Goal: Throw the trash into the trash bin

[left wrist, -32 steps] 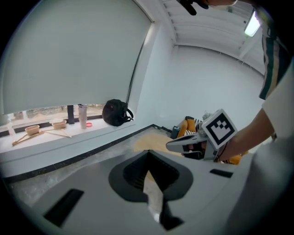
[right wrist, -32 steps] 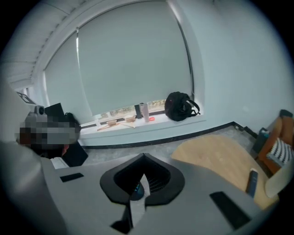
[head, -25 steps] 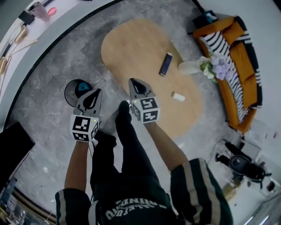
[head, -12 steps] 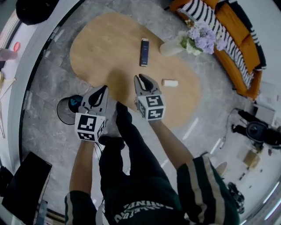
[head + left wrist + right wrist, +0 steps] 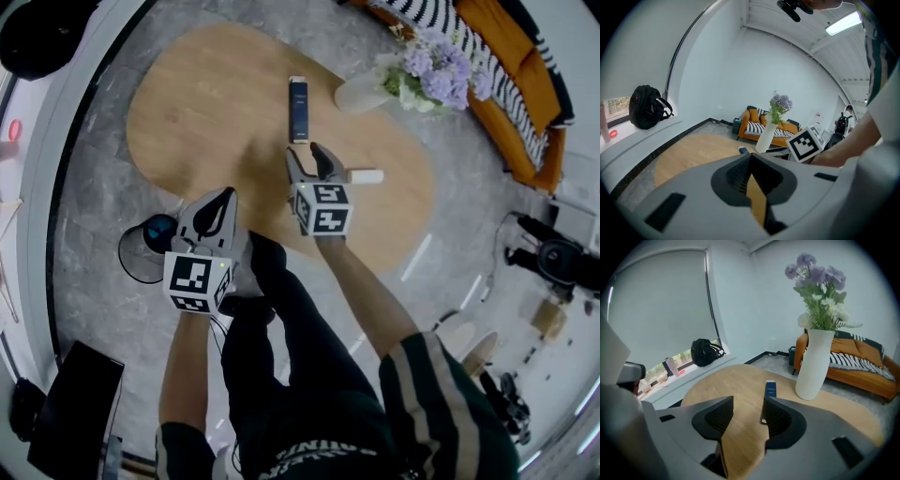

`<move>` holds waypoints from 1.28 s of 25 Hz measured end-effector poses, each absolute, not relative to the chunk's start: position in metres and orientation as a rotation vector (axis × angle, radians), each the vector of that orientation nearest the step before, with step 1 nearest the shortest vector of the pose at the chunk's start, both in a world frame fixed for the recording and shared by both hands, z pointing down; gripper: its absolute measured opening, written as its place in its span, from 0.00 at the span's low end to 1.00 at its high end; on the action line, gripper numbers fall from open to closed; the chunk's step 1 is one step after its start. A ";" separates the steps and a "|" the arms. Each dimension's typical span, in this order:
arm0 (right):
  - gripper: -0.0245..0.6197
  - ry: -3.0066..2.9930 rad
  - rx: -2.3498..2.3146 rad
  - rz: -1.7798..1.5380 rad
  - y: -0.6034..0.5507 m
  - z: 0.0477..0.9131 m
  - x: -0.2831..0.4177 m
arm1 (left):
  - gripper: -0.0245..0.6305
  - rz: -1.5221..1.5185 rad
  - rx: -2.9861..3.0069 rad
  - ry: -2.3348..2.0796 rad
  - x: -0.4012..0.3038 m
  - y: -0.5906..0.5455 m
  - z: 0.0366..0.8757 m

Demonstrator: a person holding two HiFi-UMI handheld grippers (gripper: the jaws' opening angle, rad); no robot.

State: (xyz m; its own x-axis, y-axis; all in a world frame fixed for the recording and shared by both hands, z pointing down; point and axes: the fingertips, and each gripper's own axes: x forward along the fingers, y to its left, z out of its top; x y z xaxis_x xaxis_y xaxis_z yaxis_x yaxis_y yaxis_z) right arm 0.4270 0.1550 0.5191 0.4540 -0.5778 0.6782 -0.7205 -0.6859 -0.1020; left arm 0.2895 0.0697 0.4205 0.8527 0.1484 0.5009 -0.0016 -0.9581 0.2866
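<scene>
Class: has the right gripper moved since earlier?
Yes: the right gripper advanced farther over the oval wooden table, towards the dark blue box; its empty jaws are opening.

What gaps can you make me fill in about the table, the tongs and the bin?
The vase on the table holds ___ flowers.
The right tongs are opening with ___ between them.
The left tongs are not open, they are ___.
The trash bin stands on the ___, beside the table.
Missing words: purple, nothing, shut, floor.
</scene>
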 end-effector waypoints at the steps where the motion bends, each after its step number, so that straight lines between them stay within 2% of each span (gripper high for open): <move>1: 0.32 -1.120 2.495 1.067 0.154 0.530 0.431 | 0.04 0.782 2.745 0.113 0.289 0.070 0.425; 8: 0.32 -0.986 2.443 1.203 0.155 0.604 0.474 | 0.04 0.828 2.746 0.096 0.288 0.062 0.448; 13: 0.37 -0.896 2.374 1.262 0.163 0.634 0.488 | 0.04 0.837 2.676 0.045 0.276 0.062 0.466; 17: 0.37 -0.816 2.291 1.320 0.172 0.652 0.483 | 0.04 0.832 2.657 0.020 0.262 0.065 0.479; 18: 0.33 -0.805 2.278 1.330 0.174 0.654 0.482 | 0.04 0.832 2.655 0.010 0.259 0.065 0.482; 21: 0.32 -0.841 2.282 1.296 0.168 0.651 0.480 | 0.04 0.823 2.657 -0.033 0.245 0.060 0.488; 32: 0.31 -1.243 2.195 1.026 0.083 0.612 0.390 | 0.04 0.777 2.648 -0.268 0.155 0.016 0.490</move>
